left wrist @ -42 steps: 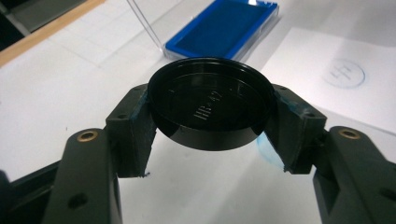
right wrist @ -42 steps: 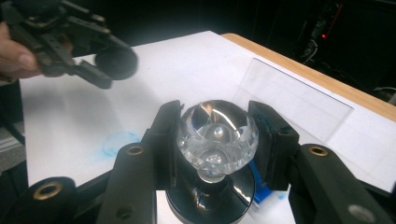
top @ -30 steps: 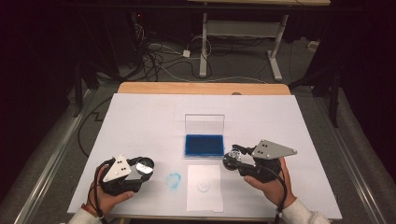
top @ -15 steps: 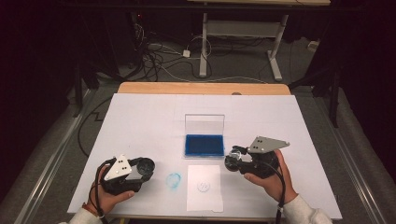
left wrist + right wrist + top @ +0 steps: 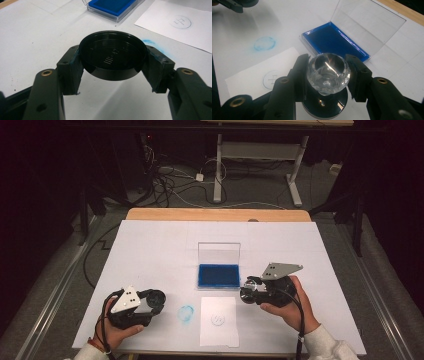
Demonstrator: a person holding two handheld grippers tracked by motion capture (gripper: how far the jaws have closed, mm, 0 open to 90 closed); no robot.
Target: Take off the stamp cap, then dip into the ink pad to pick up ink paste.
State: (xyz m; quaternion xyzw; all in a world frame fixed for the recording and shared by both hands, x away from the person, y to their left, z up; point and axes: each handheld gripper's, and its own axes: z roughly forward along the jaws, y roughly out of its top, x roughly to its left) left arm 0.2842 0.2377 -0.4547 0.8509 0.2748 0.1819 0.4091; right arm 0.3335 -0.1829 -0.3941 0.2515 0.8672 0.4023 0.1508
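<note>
My right gripper [image 5: 248, 291] has drifted down and inward since a second ago and now hangs beside the ink pad [image 5: 218, 275], above the paper sheet's [image 5: 218, 321] upper right corner. Its jaws are closed on a clear glass-knobbed stamp [image 5: 328, 71]. My left gripper [image 5: 156, 301] sits near the table's [image 5: 150, 245] front left edge, jaws clamped on a round black cap [image 5: 113, 54], beside a blue smudge [image 5: 186, 312]. The far half of the table lies open.

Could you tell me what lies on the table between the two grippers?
In the high view, a round blue ink smudge and a white paper sheet bearing a circular stamp mark lie there.
</note>
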